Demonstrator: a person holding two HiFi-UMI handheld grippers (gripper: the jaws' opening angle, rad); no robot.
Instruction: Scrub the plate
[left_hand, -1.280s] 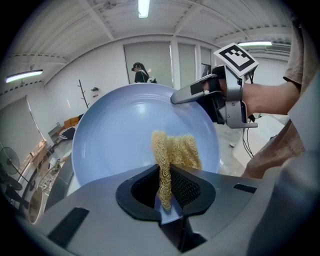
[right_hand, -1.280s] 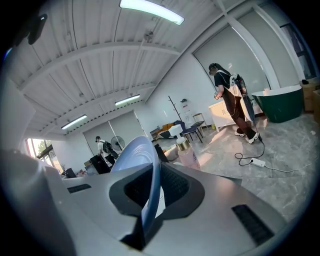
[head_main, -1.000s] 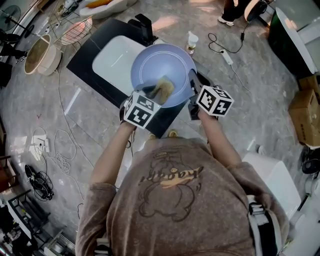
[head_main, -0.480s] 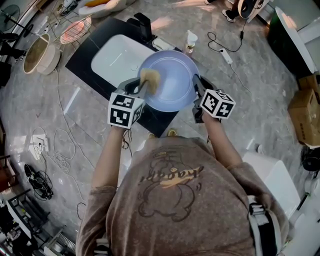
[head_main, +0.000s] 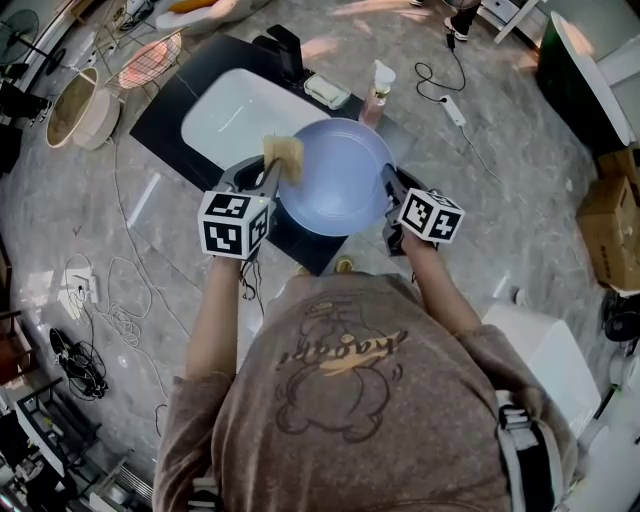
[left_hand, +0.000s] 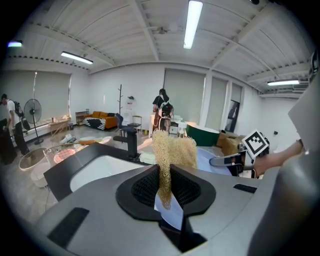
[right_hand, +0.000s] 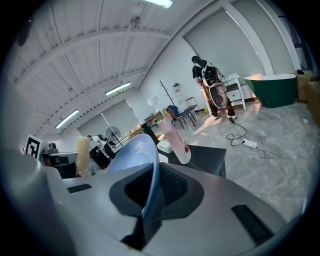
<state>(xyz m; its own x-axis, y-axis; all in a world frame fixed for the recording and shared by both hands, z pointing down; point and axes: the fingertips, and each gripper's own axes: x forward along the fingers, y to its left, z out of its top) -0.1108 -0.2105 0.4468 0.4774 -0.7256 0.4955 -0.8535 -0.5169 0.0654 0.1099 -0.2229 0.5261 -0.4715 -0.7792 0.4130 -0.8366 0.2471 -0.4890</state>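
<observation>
Left gripper view looks along the left gripper (left_hand: 165, 182), whose jaws are pressed onto the lower end of a tan mesh scrubber (left_hand: 175, 150). The scrubber stands up out of the jaws at the middle of the frame. Behind it and to the right lies the pale blue plate (left_hand: 207, 156). At the right of the frame is the right gripper (left_hand: 227, 161) with its marker cube.

In the right gripper view, the right gripper (right_hand: 150, 195) pinches the plate's (right_hand: 132, 152) rim. The plate rises on edge toward the upper left of the frame, with the scrubber (right_hand: 82, 152) at far left. A pink-and-white bottle (right_hand: 175, 140) stands just behind the plate.

From the head view, the left gripper (head_main: 262, 178) holds the scrubber (head_main: 284, 152) at the plate's (head_main: 340, 175) upper-left rim; whether they touch cannot be told. The right gripper (head_main: 390, 185) grips the plate's right edge. The plate hangs at frame centre over the near right corner of a black surface (head_main: 165, 115). A white sink basin (head_main: 225, 115) is set in that surface up and to the left. A black faucet (head_main: 290, 50), a soap dish (head_main: 328, 92) and the bottle (head_main: 378, 85) stand along the surface's far edge, toward the top of the frame.
</observation>
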